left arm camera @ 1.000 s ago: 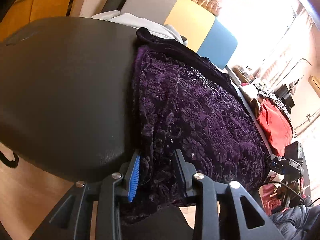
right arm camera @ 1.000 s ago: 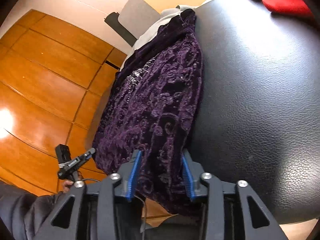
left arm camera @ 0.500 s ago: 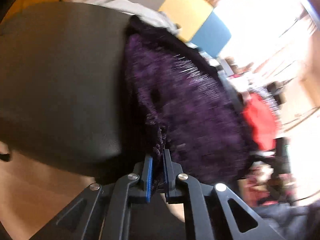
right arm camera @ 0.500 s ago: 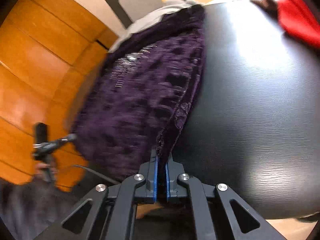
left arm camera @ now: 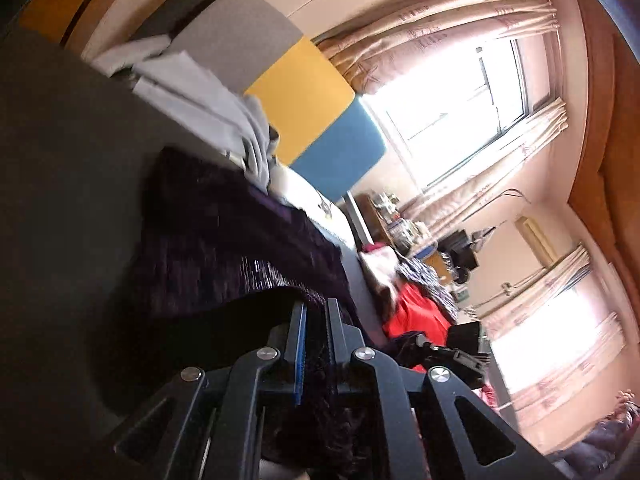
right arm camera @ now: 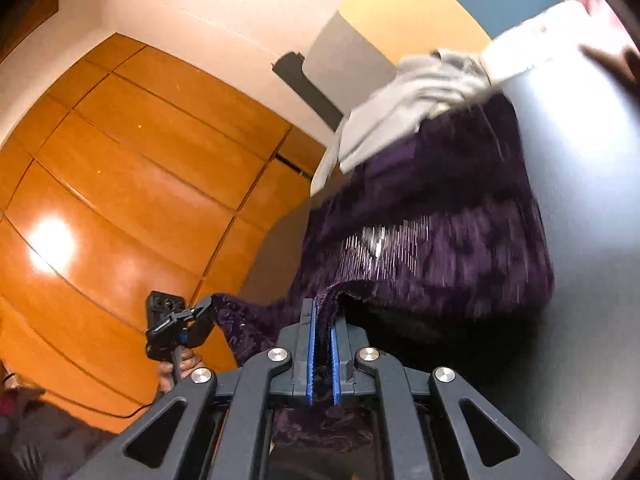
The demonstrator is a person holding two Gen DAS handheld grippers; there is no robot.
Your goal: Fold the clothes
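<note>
Since a second ago I have closed both claws on the purple garment (right arm camera: 432, 248) and lifted its near edge off the black table (right arm camera: 580, 200); before, it lay flat between my open fingers. My right gripper (right arm camera: 323, 332) pinches the hem tight, my left gripper (left arm camera: 316, 328) clamps the other corner. The rest of the cloth lies on the table, touching a grey folded garment (left arm camera: 200, 100) beyond. A red garment (left arm camera: 416, 312) lies farther along.
</note>
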